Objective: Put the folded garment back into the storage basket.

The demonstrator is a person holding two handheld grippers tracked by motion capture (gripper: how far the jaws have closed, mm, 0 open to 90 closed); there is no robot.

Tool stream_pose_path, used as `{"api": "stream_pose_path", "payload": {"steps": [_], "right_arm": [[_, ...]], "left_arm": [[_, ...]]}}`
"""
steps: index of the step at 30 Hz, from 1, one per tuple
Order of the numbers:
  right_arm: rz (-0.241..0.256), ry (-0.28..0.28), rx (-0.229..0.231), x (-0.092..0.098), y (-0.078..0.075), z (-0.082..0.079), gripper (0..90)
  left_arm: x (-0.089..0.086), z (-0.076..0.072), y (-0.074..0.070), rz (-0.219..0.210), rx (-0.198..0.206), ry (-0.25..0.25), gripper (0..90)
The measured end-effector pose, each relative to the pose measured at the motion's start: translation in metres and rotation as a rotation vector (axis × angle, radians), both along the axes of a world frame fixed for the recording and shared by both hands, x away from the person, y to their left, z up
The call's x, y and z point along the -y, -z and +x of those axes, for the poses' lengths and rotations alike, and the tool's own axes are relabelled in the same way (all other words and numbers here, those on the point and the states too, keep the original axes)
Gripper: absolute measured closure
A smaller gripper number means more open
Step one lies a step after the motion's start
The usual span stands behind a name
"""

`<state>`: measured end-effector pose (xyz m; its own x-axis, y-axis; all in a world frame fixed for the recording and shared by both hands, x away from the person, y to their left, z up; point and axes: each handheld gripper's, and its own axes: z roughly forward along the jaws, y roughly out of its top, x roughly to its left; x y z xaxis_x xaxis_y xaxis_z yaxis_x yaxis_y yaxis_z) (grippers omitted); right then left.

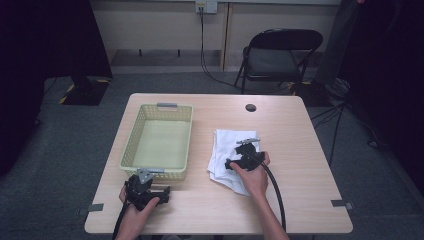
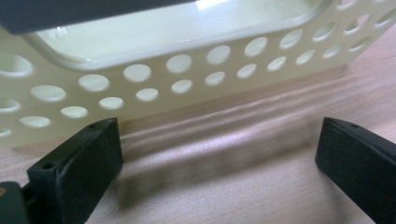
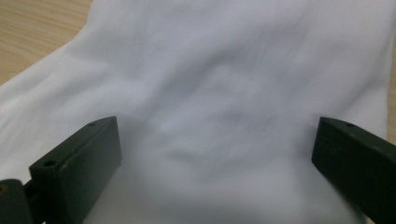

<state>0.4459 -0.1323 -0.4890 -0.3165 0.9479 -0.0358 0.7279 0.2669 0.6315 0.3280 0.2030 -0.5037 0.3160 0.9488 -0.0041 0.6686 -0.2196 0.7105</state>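
Over the white cloth (image 1: 224, 156) on the right half of the wooden table (image 1: 300, 150), I hold my right gripper (image 1: 243, 151) with its jaws spread wide and nothing between them. Seen from the right gripper view, the cloth (image 3: 224, 93) lies rumpled under and ahead of the two black jaws, its folds soft and blurred, with bare wood showing at the upper left corner. The cloth sits crumpled just beside the pale yellow perforated basket (image 1: 131, 145), which stands on the left half of the table.

My left gripper (image 1: 146, 192) rests near the table's front edge, just short of the basket's near wall. Its jaws are likewise parted and grasp nothing; in the left gripper view the basket's wall (image 2: 196, 74), with its rows of round holes, rises close ahead of them, and wood grain lies between. Behind the table stands a black folding chair (image 1: 280, 55).
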Motion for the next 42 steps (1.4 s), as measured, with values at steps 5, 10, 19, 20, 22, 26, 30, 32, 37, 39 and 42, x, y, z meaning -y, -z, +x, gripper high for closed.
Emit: {"api": "stream_pose_path", "payload": {"steps": [5, 10, 19, 20, 22, 26, 30, 32, 37, 39, 42], "right_arm": [[0.009, -0.033, 0.01, 0.0015, 0.0017, -0.0007, 0.7], [0.024, -0.049, -0.005, 0.0027, 0.0015, 0.0012, 4.1], [0.034, -0.036, -0.002, 0.0042, -0.0013, 0.0042, 22.5], [0.035, -0.032, 0.0, 0.0048, -0.0017, 0.0046, 25.3], [0.036, -0.027, 0.003, 0.0058, -0.0025, 0.005, 30.1], [0.035, -0.021, -0.001, 0.0056, -0.0037, 0.0059, 34.6], [0.033, -0.035, -0.012, 0.0014, -0.0067, 0.0076, 49.3], [0.041, -0.038, -0.012, 0.0009, -0.007, 0.0082, 54.4], [0.082, -0.04, 0.0, 0.0011, -0.0064, 0.0083, 73.8], [0.091, -0.039, -0.003, 0.0017, -0.0066, 0.0087, 75.4], [0.094, -0.031, -0.005, 0.002, -0.0074, 0.0088, 79.9]], "left_arm": [[0.0, 0.0, 0.0, 0.0, 0.0, 0.0, 0.0], [0.0001, 0.0001, 0.0, 0.001, 0.0, 0.0, 0.0], [0.0002, 0.0002, 0.0, 0.0, 0.001, -0.001, 0.0], [0.0002, 0.0002, 0.0, 0.0, 0.001, -0.001, 0.0], [0.0003, 0.0002, 0.0, 0.0, 0.0, -0.001, 0.0], [0.0006, 0.0004, 0.0, -0.001, 0.0, -0.002, 0.0], [0.0006, 0.0004, 0.0, -0.001, 0.0, -0.001, 0.0], [0.0006, 0.0004, 0.0, -0.001, 0.0, -0.001, 0.0], [0.0005, 0.0004, 0.0, 0.0, 0.0, 0.0, 0.0], [0.0006, 0.0004, 0.0, 0.0, 0.0, 0.0, 0.0], [0.0004, 0.0004, -0.0001, 0.0, 0.0, 0.002, 0.0]]}}
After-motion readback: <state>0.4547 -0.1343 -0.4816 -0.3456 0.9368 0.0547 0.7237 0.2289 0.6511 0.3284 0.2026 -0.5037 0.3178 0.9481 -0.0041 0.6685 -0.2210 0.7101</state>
